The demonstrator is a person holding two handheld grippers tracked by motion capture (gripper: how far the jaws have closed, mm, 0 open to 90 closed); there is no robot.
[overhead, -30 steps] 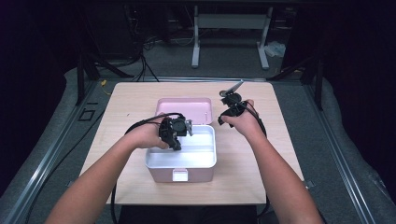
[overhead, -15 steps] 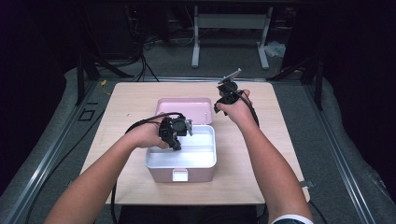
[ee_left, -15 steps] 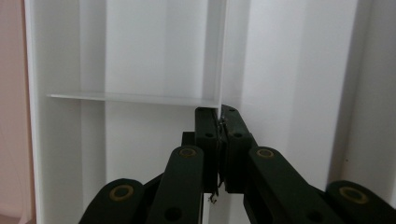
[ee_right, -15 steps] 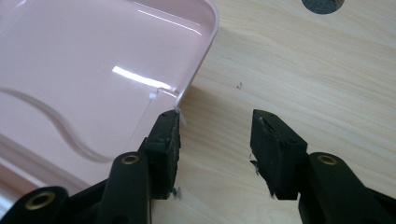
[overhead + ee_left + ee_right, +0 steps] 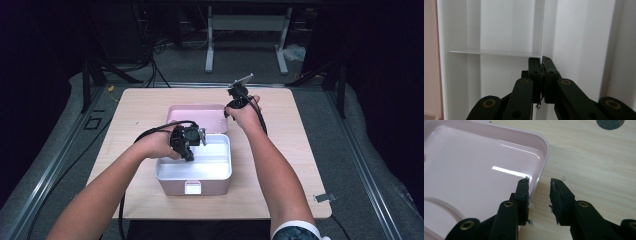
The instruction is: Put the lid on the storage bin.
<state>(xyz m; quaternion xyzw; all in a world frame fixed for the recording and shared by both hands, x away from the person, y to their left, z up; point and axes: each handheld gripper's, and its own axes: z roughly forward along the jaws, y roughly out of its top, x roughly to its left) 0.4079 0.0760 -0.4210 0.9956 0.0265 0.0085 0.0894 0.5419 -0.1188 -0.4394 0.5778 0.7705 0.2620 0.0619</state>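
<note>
While gripped low over the white box [image 5: 197, 167] near the table's front middle, left gripper [image 5: 189, 145] clamped tight on a thin white divider wall [image 5: 541, 27] inside the box; pads pressed flat together around the wall's edge in the left gripper view, no gap visible; horizontal white divider shelf [image 5: 494, 52] meeting that wall just above the pads; left hand [image 5: 159, 145] resting at the box's left rim, cable [image 5: 150, 132] looping back over the wrist; box sitting with pink base and pink front latch [image 5: 192, 187] facing the person; pink lid [image 5: 197, 116] lying open-side up, touching the box's far edge, on the wooden table [image 5: 300, 170]; right gripper [image 5: 231, 107] angled down at the lid's right-hand rim, held by right hand [image 5: 245, 114]; in the right gripper view, jaws partly apart and just been closing, one pad inside the lid [image 5: 474, 177] against the rim wall, other pad outside over bare table [image 5: 594, 162], rim between them; whether the outer pad presses yet, cannot tell; gap seen on that side; grey three-cornered plate [image 5: 243, 79] sticking up behind the right hand; dark round spot [image 5: 610, 123] on the table at top of right gripper view; small metal clip [image 5: 324, 197] lying near the table's front right corner.
</note>
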